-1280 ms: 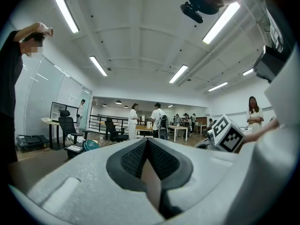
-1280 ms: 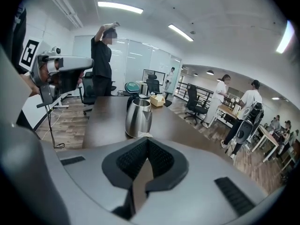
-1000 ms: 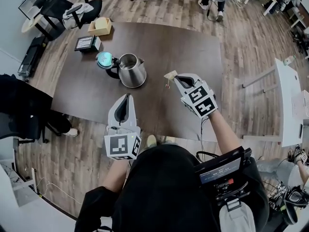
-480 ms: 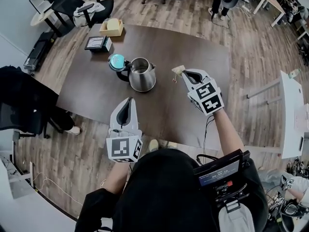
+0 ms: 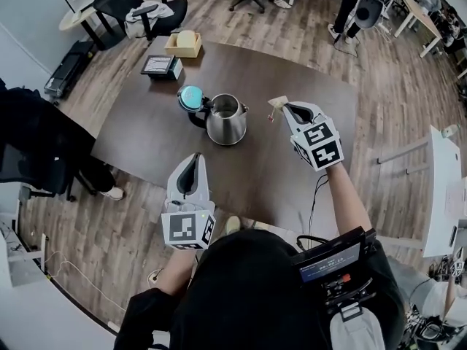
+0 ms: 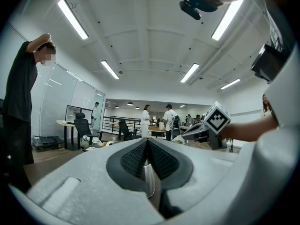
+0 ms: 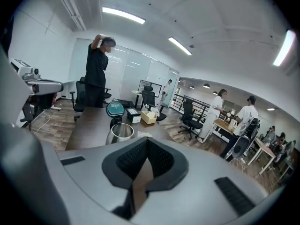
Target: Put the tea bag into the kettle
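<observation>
So: right gripper [image 5: 287, 108] fingers clamped on tea bag [image 5: 276, 102] | near open kettle [image 5: 226, 119], centre of worktop [image 5: 146, 141] | drop pending | left gripper [image 5: 193, 159] fingers together, empty

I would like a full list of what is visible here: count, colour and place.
table: one, dark brown, middle of room
kettle: one, steel, teal lid open, on table
tea bag: one, beige, right of kettle, above table
box: one, yellow, table's far edge
flat device: one, black, beside box
office chairs: several, black, beyond table
left gripper: white, jaws together, near table edge
right gripper: white, shut on tea bag
</observation>
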The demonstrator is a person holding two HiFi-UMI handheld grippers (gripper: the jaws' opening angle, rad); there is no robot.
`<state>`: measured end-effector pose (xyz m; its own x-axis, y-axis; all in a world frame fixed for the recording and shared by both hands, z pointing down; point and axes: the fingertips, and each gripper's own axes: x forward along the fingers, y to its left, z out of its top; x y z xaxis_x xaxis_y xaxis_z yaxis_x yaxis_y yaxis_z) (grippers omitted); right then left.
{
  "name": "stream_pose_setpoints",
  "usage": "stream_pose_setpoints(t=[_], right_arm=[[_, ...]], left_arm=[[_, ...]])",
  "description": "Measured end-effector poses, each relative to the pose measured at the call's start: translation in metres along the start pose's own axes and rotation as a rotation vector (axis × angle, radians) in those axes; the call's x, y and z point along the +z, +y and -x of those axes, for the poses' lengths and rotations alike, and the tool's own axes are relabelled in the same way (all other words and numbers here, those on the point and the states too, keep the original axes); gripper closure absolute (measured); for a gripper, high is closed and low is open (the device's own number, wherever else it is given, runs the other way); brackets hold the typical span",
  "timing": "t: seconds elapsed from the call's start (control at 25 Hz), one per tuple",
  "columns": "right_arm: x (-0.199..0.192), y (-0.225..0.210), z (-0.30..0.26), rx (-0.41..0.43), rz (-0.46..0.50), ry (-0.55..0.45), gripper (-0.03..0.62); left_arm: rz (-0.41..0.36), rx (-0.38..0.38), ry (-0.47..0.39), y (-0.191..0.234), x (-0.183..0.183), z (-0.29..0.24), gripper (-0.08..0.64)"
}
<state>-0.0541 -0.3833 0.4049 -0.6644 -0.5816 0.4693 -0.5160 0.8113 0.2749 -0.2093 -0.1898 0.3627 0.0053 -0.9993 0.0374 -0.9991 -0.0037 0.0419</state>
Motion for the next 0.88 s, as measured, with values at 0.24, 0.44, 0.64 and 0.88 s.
stream_pose_setpoints(t=[0.24,0.44,0.64,0.88], right_arm=[[0.006,-0.003,-0.011,0.009,0.013,-0.003,0.586],[0.017,0.002,-0.022,0.031,0.035,-0.017,0.586],[0.03,0.013,-0.04,0.069,0.051,-0.028,0.586],[0.049,0.037,-0.062,0.143,0.08,-0.059,0.586]], left_arm=[[0.004,0.035,0.003,0.012,-0.002,0.002,0.575],[0.009,0.058,0.004,0.019,-0.002,0.0,0.575],[0.023,0.096,0.002,0.029,-0.003,0.004,0.575],[0.024,0.164,0.009,0.046,-0.005,0.012,0.575]])
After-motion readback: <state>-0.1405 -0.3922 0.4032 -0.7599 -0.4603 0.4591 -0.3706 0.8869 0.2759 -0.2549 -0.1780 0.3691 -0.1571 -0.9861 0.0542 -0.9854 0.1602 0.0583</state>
